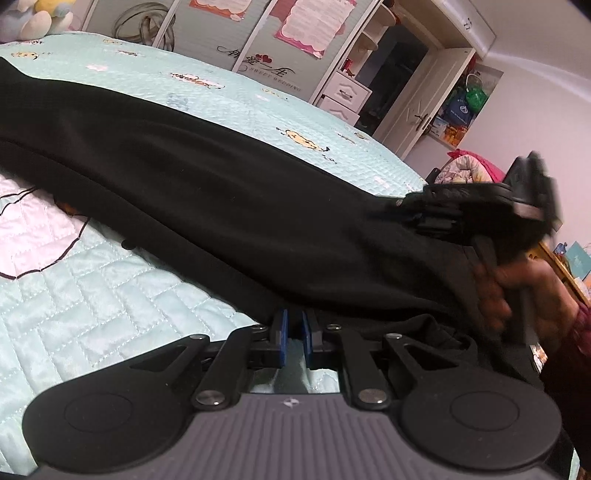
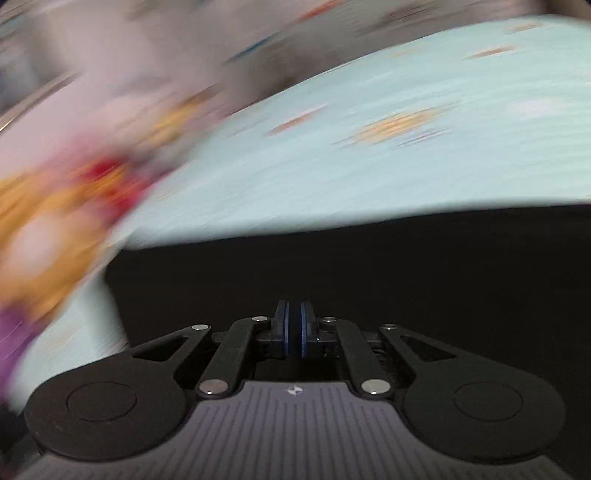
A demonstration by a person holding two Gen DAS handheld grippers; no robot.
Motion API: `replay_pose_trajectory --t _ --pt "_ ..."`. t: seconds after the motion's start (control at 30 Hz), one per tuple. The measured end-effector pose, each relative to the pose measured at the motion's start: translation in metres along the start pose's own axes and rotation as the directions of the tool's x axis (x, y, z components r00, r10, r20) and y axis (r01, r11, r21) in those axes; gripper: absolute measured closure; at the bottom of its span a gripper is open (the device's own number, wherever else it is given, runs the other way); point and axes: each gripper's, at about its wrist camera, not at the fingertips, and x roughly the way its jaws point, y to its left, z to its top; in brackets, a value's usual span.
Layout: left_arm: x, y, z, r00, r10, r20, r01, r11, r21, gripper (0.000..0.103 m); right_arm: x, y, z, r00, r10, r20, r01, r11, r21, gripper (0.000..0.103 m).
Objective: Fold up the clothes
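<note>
We see both tools clamped on the black garment (image 1: 207,192) lying on the bed (image 1: 110,280): left tool (image 1: 293,325) at its near edge, right tool (image 2: 294,325) probably at another edge, view blurred.

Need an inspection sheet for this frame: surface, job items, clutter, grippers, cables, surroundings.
Surface: bed with a pale blue quilted cover.
Job's things: black garment stretched across the bed.
Clutter: plush toys at the far corner.
Grippers: left gripper shut at the garment's near edge; right gripper shut on the garment's edge, its view motion-blurred.
Cables: nothing seen.
Surroundings: wardrobe with stickers, open cabinet door.
</note>
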Motion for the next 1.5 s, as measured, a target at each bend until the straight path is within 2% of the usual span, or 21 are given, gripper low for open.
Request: replay_pose_trajectory --t 0.07,0.1,0.17,0.23,0.33,0.37,0.4,0.47,0.57,0.63,0.7,0.77,0.93,1.03,1.07,1.17,1.23,1.33,1.37,1.4,1.5 --pt "0.000 0.001 -0.001 1.000 -0.001 0.002 0.001 1.000 -0.005 0.091 0.026 0.026 -0.007 0.980 0.085 -0.181 -0.109 0.986 -0.127 0.086" --pt "0.000 0.002 -0.001 1.000 -0.003 0.001 0.003 1.000 -0.007 0.091 0.043 0.031 -0.007 0.965 0.055 -0.257 -0.105 0.977 -0.186 0.093" --pt "-0.001 0.003 0.000 1.000 -0.006 -0.001 0.006 1.000 -0.011 0.091 0.062 0.021 0.010 0.974 0.012 -0.226 -0.059 0.978 -0.202 0.103" --pt "-0.001 0.004 0.000 1.000 -0.007 -0.001 0.007 1.000 -0.013 0.091 0.064 -0.015 0.038 0.987 -0.154 -0.051 0.150 0.986 -0.071 0.103" --pt "-0.001 0.004 0.000 1.000 -0.008 -0.002 0.008 1.000 -0.015 0.091 0.047 -0.042 0.050 0.926 -0.356 0.123 0.344 0.933 0.106 0.103" --pt "-0.001 0.004 0.000 1.000 -0.008 -0.002 0.008 1.000 -0.016 0.091 0.044 -0.034 0.046 0.926 -0.355 0.127 0.343 0.933 0.103 0.101" --pt "-0.001 0.004 0.000 1.000 -0.009 -0.003 0.009 1.000 -0.018 0.091 0.041 -0.026 0.042 0.927 -0.352 0.129 0.341 0.935 0.100 0.087" --pt "-0.001 0.004 0.000 1.000 -0.005 -0.005 0.005 1.000 -0.013 0.091 0.033 -0.010 0.025 0.977 -0.207 0.057 0.205 0.978 0.039 0.070" --pt "-0.002 -0.004 0.000 1.000 0.023 -0.009 -0.023 0.999 0.032 0.091 0.015 -0.006 0.003 0.997 -0.066 -0.041 0.066 0.998 0.010 0.068" --pt "-0.002 -0.009 0.000 0.999 0.041 -0.012 -0.041 0.997 0.062 0.091 -0.008 -0.024 0.001 0.989 -0.147 0.008 0.147 0.989 0.024 0.071" --pt "-0.003 -0.014 0.002 0.998 0.055 -0.023 -0.053 0.994 0.091 0.091 -0.048 -0.044 -0.004 0.924 -0.359 0.129 0.341 0.929 0.140 0.072" --pt "-0.006 -0.017 0.005 0.997 0.061 -0.037 -0.057 0.993 0.107 0.091 -0.085 -0.061 -0.008 0.845 -0.491 0.213 0.425 0.858 0.290 0.068" --pt "-0.032 -0.036 0.014 1.000 -0.020 0.010 0.019 0.996 0.089 0.088 -0.127 -0.055 -0.042 0.962 -0.226 0.155 0.184 0.951 0.247 0.068" --pt "-0.031 -0.074 0.015 0.993 -0.120 0.022 0.114 0.978 0.177 0.073 -0.128 -0.035 -0.065 0.996 -0.073 0.043 0.066 0.986 0.153 0.067" --pt "-0.024 -0.086 0.013 0.990 -0.140 0.011 0.135 0.967 0.215 0.065 -0.125 -0.029 -0.071 0.999 -0.048 0.006 0.046 0.990 0.132 0.067" --pt "0.005 -0.109 -0.003 0.989 -0.144 -0.033 0.147 0.944 0.295 0.064 -0.110 -0.026 -0.074 0.997 -0.013 -0.074 0.021 0.994 0.106 0.067" --pt "0.024 -0.103 -0.020 0.990 -0.120 -0.068 0.134 0.951 0.279 0.063 -0.102 -0.047 -0.058 0.997 -0.014 -0.075 0.024 0.991 0.133 0.068" --pt "0.026 -0.086 -0.022 0.984 -0.164 -0.067 0.174 0.965 0.196 0.062 -0.094 -0.088 -0.024 0.996 -0.085 -0.039 0.090 0.979 0.184 0.085" --pt "0.026 -0.084 -0.022 0.983 -0.168 -0.068 0.178 0.965 0.191 0.062 -0.098 -0.108 -0.012 0.987 -0.160 0.000 0.155 0.960 0.235 0.102" --pt "0.026 -0.083 -0.023 0.983 -0.172 -0.070 0.182 0.966 0.186 0.062 -0.105 -0.130 -0.003 0.963 -0.263 0.053 0.235 0.921 0.309 0.103" --pt "0.027 -0.087 -0.024 0.984 -0.169 -0.064 0.178 0.963 0.201 0.062 -0.130 -0.152 0.000 0.918 -0.331 0.219 0.206 0.869 0.450 0.097"
